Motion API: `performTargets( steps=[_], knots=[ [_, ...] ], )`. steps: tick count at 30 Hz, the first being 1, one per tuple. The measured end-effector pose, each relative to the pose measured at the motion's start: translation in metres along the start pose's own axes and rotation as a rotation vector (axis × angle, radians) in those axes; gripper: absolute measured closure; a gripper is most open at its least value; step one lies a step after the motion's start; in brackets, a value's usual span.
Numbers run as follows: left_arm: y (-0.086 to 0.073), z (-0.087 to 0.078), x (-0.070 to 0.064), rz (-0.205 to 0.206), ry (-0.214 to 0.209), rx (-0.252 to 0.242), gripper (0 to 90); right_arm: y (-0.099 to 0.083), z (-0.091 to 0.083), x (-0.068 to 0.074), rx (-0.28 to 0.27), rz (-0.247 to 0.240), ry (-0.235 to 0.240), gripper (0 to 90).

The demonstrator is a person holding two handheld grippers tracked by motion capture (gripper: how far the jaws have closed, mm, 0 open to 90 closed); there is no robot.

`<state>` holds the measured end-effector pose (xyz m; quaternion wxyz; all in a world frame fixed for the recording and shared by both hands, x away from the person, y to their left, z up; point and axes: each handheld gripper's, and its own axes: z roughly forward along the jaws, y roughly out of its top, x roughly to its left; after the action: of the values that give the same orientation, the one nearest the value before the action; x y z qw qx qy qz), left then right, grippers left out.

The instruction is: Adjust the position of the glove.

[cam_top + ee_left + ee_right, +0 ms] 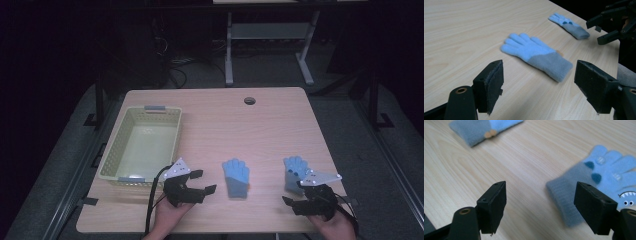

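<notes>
basket (111, 150) left; two gloves (236, 176) between grippers; both jaws apart, empty.

The person's left hand (167, 212) and right hand (334, 223) each hold a black two-jaw gripper, left (204, 181) and right (291, 205), jaws spread wide.

High cam sits above my side, looking forward and down over the whole table (270, 115). My two gripper cams ride low near the front edge, close to the wood, angled inward; both catch the middle glove (536, 53) and right glove (604, 185).
</notes>
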<state>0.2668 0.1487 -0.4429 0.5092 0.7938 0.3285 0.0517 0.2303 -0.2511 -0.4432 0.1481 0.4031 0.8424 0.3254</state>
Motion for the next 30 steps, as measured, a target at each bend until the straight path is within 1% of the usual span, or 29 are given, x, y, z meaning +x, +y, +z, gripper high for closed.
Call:
performTargets(
  steps=[3,5,7,8,10,13,15,16,18,21,22,23,24,27,28,29,30],
  knots=[
    [0.000,0.000,0.000,0.000,0.002,0.000,23.2,0.002,-0.001,0.000,-0.015,0.000,0.005,25.3],
    [-0.001,0.000,-0.001,-0.006,-0.002,0.004,23.2,0.002,-0.002,0.000,-0.013,0.002,0.007,25.1],
    [-0.002,0.001,-0.003,-0.005,-0.003,0.001,23.2,0.004,-0.001,0.001,-0.006,0.002,0.022,24.9],
    [-0.002,0.001,-0.005,0.010,0.001,0.004,23.2,0.005,-0.002,0.001,-0.006,-0.008,0.019,24.9],
    [-0.002,0.001,-0.005,0.015,0.004,0.002,23.2,0.009,-0.001,0.002,-0.007,-0.012,0.024,24.1],
    [-0.003,0.000,-0.005,0.004,0.005,-0.002,23.2,0.014,0.000,0.002,0.002,-0.022,0.027,22.9],
    [-0.003,0.000,-0.005,0.007,0.005,-0.004,23.2,0.020,0.005,0.000,0.011,-0.014,0.033,21.9],
    [-0.002,0.001,-0.005,0.012,0.006,-0.002,23.2,0.022,0.007,-0.001,0.020,-0.001,0.032,20.7],
    [-0.002,0.001,-0.005,0.019,0.010,-0.002,23.2,0.025,0.009,-0.002,0.029,-0.006,0.040,20.5],
    [-0.003,0.000,-0.004,0.010,0.010,-0.002,23.2,0.029,0.011,-0.004,0.038,-0.008,0.035,20.4],
    [-0.003,0.000,-0.004,0.008,0.012,-0.003,23.2,0.035,0.011,-0.007,0.039,-0.011,0.036,20.4],
    [-0.003,0.000,-0.003,0.008,0.015,-0.003,23.2,0.035,0.011,-0.007,0.039,-0.011,0.036,20.4],
    [-0.003,-0.001,-0.002,0.013,0.017,-0.003,23.2,0.040,0.010,-0.009,0.045,-0.008,0.041,20.2],
    [-0.002,-0.001,-0.003,0.014,0.021,-0.010,23.2,0.046,0.010,-0.013,0.059,-0.006,0.044,20.3],
    [-0.003,-0.001,-0.003,0.013,0.018,-0.010,23.2,0.048,0.010,-0.015,0.060,0.005,0.049,20.4],
    [-0.003,-0.001,-0.003,0.013,0.018,-0.010,23.2,0.048,0.010,-0.015,0.060,0.005,0.049,20.4],
    [-0.003,0.001,-0.002,0.007,0.015,-0.007,23.2,0.051,0.011,-0.019,0.079,0.014,0.062,19.6]
  ],
)
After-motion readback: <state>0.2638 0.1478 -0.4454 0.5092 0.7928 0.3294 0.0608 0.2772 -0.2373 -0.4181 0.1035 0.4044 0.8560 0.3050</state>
